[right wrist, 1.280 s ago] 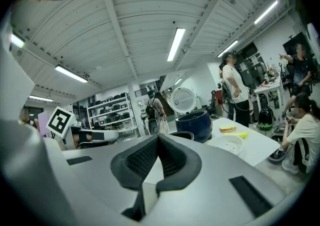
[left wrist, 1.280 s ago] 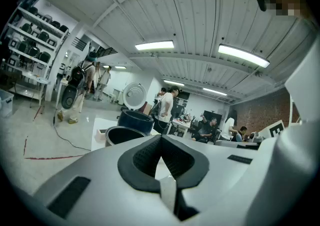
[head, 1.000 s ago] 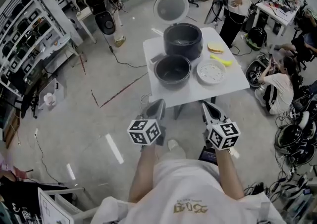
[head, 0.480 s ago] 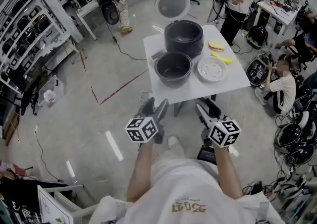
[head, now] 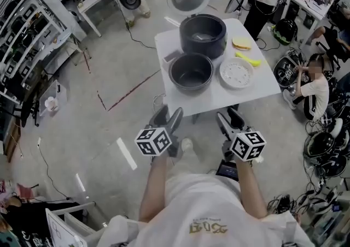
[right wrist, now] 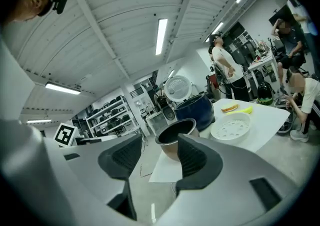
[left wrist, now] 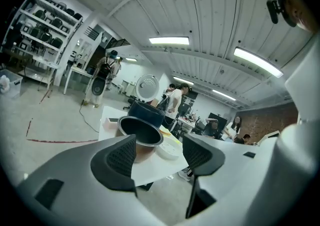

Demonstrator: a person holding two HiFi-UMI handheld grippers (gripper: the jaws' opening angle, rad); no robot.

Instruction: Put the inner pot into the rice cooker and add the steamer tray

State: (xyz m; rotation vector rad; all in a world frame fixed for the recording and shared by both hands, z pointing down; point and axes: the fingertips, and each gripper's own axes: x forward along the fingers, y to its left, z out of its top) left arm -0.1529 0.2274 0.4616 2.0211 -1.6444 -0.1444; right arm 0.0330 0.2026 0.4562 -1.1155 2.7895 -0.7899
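In the head view, we hold the left claw (head: pixel 167 116) and the right claw (head: pixel 228 118) low before the white square surface (head: pixel 219 97), apart from it. On it the dark round metal inner pot (head: pixel 191 72) stands just in front of the black rice cooker (head: pixel 203 35), whose lid is up. The white perforated steamer tray (head: pixel 236 73) lies beside the pot.

In the left gripper view, the jaws have just been opening and stand apart with nothing between them.

In the right gripper view, the jaws have likewise just been opening and stand apart, empty.
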